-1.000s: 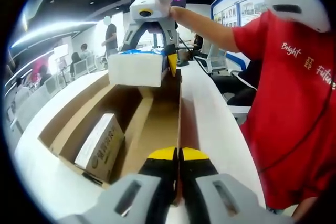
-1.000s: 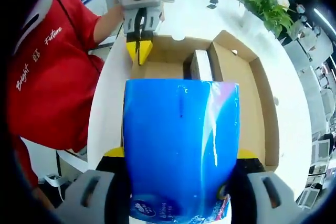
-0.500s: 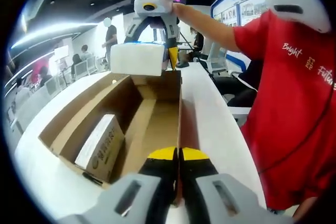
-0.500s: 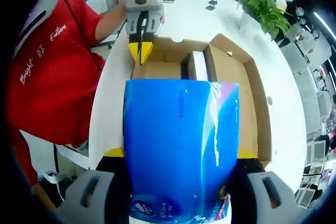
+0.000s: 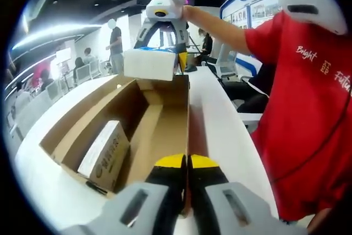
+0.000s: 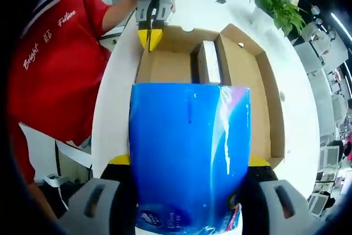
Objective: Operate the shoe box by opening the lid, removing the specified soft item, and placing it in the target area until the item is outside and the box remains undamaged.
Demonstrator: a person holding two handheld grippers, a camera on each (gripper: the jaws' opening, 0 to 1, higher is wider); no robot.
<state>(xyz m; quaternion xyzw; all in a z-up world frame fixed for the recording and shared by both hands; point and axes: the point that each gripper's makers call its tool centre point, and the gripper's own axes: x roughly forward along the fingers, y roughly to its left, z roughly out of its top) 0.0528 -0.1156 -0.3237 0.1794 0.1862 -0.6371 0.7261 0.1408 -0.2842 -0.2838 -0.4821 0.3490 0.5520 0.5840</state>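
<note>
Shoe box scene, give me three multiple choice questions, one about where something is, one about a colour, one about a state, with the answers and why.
1. Where is the blue pack?
A. In the right tongs, above the shoe box
B. Lying in the box
C. On the floor

2. What colour are the tips of the left tongs?
A. Green
B. Yellow
C. Red

3. How is the shoe box?
A. Taped shut
B. Crushed flat
C. Open, with a small carton inside

Answers:
1. A: the blue pack sits between the right tongs, and the left gripper view shows it held over the shoe box.
2. B: the left tongs end in yellow tips, pressed together on the box wall.
3. C: the lid lies folded out and a small carton rests inside.
</note>
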